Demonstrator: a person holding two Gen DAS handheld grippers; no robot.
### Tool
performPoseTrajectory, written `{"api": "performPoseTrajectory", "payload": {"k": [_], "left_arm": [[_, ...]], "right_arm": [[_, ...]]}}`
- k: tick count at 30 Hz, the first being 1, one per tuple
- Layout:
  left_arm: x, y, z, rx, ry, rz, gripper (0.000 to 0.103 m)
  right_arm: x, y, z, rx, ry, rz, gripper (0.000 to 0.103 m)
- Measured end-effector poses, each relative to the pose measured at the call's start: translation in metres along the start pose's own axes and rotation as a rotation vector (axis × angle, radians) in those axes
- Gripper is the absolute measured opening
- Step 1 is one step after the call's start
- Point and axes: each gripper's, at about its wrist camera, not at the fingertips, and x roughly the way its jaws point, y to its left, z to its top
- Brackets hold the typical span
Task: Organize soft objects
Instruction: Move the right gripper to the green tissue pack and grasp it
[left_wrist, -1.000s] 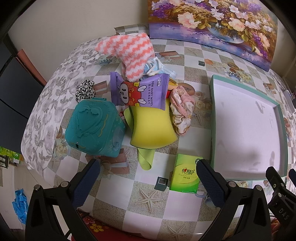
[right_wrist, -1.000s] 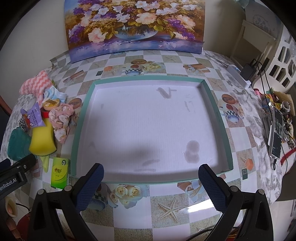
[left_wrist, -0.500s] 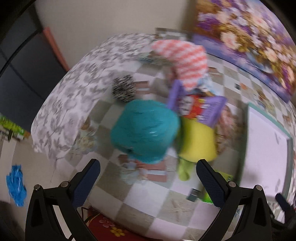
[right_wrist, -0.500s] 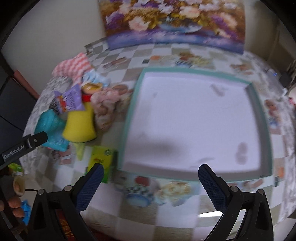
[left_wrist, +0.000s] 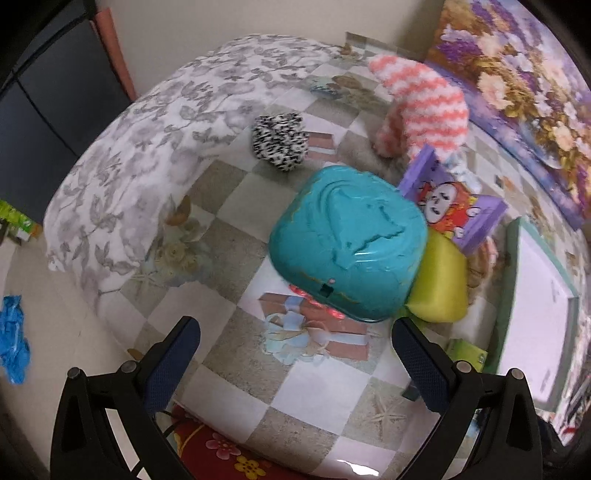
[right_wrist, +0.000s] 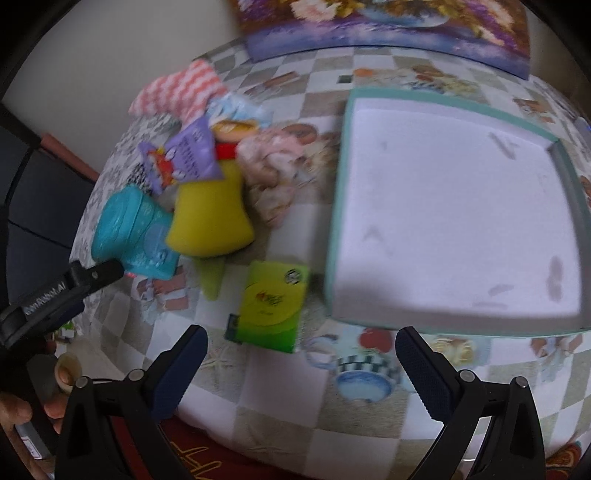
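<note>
A pile of soft things lies on the table's left part. In the left wrist view I see a teal cushion (left_wrist: 347, 243), a yellow sponge (left_wrist: 441, 280), a purple wipes pack (left_wrist: 448, 206), a pink-and-white striped cloth (left_wrist: 424, 107) and a black-and-white scrunchie (left_wrist: 279, 141). My left gripper (left_wrist: 295, 363) is open and empty, just in front of the teal cushion. In the right wrist view the green tissue pack (right_wrist: 271, 306) lies beside the white tray (right_wrist: 454, 236), with the pink cloth (right_wrist: 273, 166) further back. My right gripper (right_wrist: 301, 369) is open and empty, above the table's front edge.
A flower painting (right_wrist: 384, 26) leans on the wall behind the table. The table's left edge drops off under a flowered cloth (left_wrist: 122, 177). A blue bag (left_wrist: 13, 343) lies on the floor. The left gripper's body (right_wrist: 59, 291) shows at the left of the right wrist view.
Both grippers have swung to the left. The left one now faces the teal cushion and the table's left edge. The right one now faces the green tissue pack and tray corner.
</note>
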Motion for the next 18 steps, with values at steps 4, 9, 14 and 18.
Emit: {"api": "performPoseTrajectory", "payload": {"k": [4, 9, 14, 18], "left_arm": [[-0.003, 0.0, 0.001, -0.004, -0.008, -0.013, 0.103], [-0.004, -0.005, 0.0, 0.018, -0.014, -0.03, 0.103], [-0.002, -0.008, -0.001, 0.03, -0.003, -0.036, 0.103], [0.001, -0.01, -0.002, 0.037, 0.003, -0.034, 0.103]], "right_arm": [[0.011, 0.014, 0.0, -0.029, 0.019, -0.008, 0.1], [0.029, 0.026, 0.003, -0.041, 0.057, -0.023, 0.093], [0.041, 0.03, 0.004, -0.037, 0.078, -0.05, 0.087], [0.052, 0.031, 0.009, -0.019, 0.083, -0.079, 0.083]]}}
